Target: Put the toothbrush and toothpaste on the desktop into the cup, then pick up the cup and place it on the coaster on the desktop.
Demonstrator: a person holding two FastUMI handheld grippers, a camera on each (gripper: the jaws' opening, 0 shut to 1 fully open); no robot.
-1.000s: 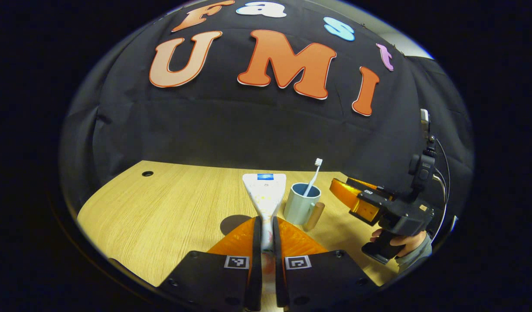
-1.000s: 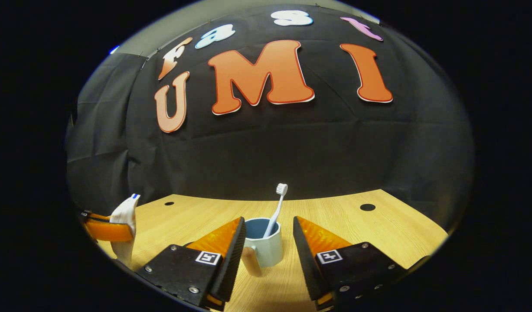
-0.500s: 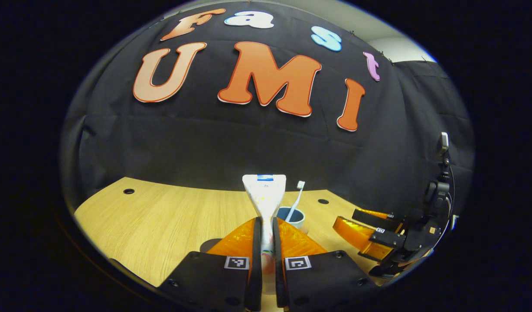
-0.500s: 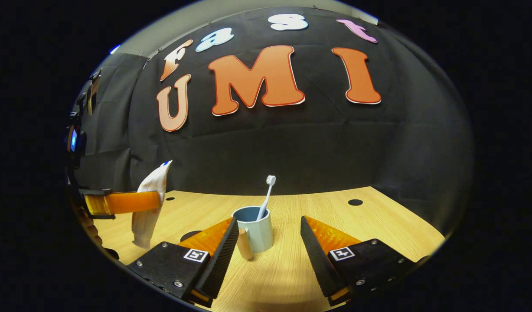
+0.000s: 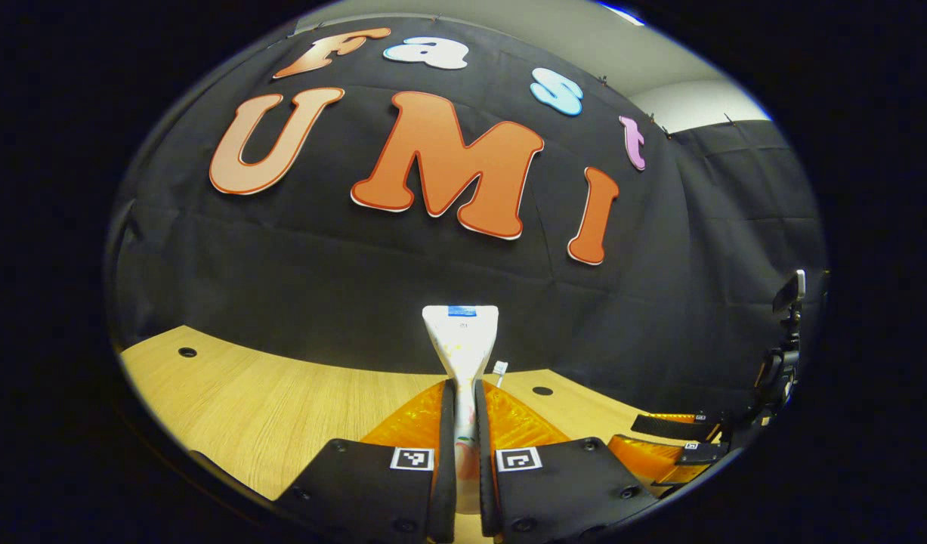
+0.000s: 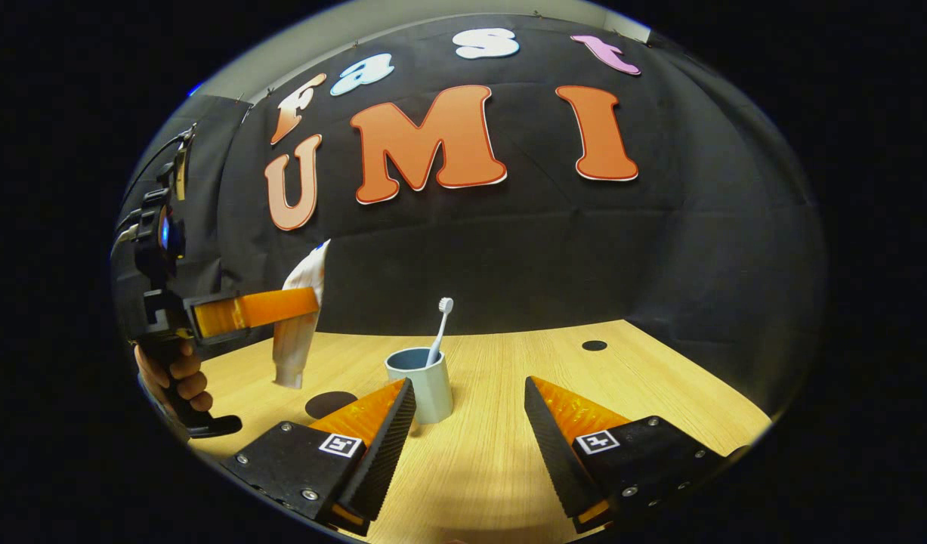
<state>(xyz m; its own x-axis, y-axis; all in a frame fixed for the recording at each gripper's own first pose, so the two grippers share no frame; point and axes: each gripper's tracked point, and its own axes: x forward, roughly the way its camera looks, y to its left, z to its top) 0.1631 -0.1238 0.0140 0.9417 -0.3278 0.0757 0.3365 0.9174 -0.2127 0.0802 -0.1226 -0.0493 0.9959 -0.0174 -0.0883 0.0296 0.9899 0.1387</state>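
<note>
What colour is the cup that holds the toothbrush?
Pale blue-grey outside, darker blue inside; the cup shows best in the right gripper view.

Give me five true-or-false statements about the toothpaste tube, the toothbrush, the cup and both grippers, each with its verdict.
1. The left gripper is shut on the white toothpaste tube. True.
2. The white toothbrush lies flat on the wooden desktop. False: it stands in the pale blue cup.
3. The right gripper is open. True.
4. The toothpaste tube is inside the cup. False: it is held in the air, left of the cup.
5. The right gripper grips the cup. False: it holds nothing.
</note>
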